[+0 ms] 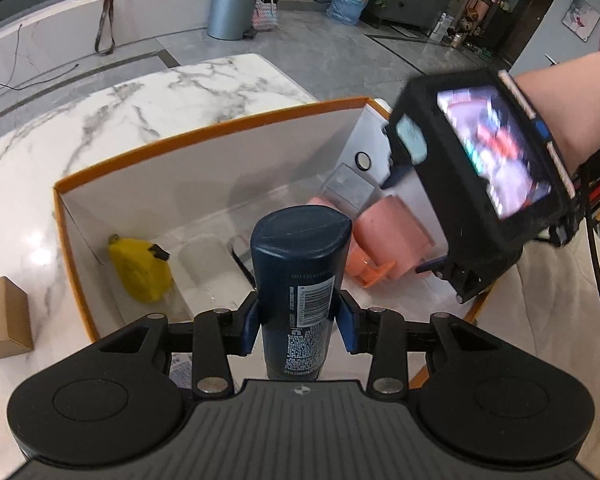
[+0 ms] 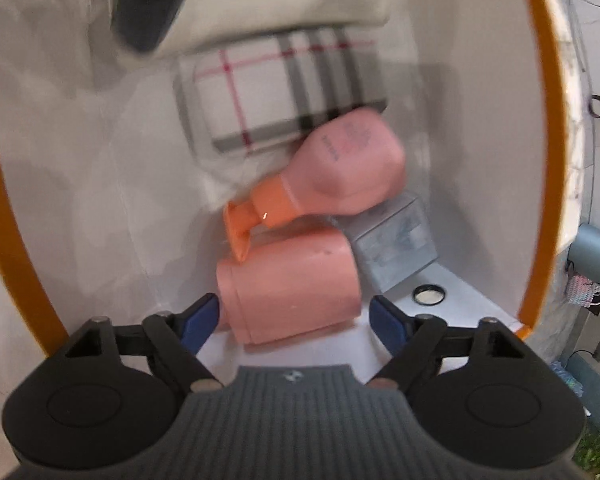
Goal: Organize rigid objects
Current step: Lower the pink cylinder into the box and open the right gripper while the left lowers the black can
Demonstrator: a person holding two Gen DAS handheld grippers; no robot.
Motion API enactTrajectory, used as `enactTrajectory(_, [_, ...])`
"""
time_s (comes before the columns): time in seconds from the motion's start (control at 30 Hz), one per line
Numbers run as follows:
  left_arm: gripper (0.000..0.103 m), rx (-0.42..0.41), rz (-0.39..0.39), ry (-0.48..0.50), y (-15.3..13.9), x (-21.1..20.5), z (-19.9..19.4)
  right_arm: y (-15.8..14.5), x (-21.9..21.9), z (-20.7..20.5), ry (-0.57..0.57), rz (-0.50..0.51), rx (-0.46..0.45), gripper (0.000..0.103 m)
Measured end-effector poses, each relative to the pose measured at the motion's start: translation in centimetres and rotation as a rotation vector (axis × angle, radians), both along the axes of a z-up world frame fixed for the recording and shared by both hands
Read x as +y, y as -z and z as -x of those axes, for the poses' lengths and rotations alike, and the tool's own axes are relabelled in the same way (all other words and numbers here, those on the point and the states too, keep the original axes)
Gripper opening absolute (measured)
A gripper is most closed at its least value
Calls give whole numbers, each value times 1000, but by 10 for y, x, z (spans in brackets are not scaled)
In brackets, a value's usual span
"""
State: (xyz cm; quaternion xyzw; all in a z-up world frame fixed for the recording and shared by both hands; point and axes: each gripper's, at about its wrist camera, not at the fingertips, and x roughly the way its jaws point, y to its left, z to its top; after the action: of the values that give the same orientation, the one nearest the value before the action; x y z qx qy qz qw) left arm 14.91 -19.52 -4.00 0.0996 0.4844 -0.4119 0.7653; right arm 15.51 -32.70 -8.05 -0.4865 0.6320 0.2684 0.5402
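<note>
My left gripper (image 1: 299, 320) is shut on a dark blue bottle (image 1: 300, 276), held upright over the near edge of the orange-rimmed white box (image 1: 204, 132). My right gripper (image 2: 294, 320) is open inside the box, its blue fingers on either side of a pink cup (image 2: 290, 286) lying on its side; the pads do not clearly press it. The right gripper's body also shows in the left wrist view (image 1: 480, 184), above the pink cup (image 1: 392, 236). A pink pump bottle (image 2: 340, 172) with an orange nozzle lies just beyond the cup.
In the box lie a yellow object (image 1: 140, 268), a clear plastic container (image 1: 206, 264), a plaid box (image 2: 276, 96), a silver box (image 2: 396, 248) and a silver item with a round button (image 1: 364, 160). A brown cardboard box (image 1: 4, 316) sits on the marble table (image 1: 140, 112) at left.
</note>
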Motion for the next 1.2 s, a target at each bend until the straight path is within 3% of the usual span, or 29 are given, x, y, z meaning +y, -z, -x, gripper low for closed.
enactTrajectory(0.3, [45,121,67,-53,7,6,1,-30,15,-7,52,-118,-181,89])
enactTrajectory(0.63, [45,272,105,-154,23,22,-9,-17,35,9,-8,-131,-202,88])
enactTrajectory(0.83, [47,268,73,-154,21,22,-8,-19,42,14,-8,-150,-241,88])
enactTrajectory(0.97, [46,207,-19,-168,16,21,-5,-20,45,12,23,-166,-270,88])
enactTrajectory(1.13, [47,178,-38,-150,6,28,-2,-29,53,17,44,-184,-302,86])
enactTrajectory(1.2, [52,147,-57,-144,1,29,0,-32,56,17,64,-207,-295,86])
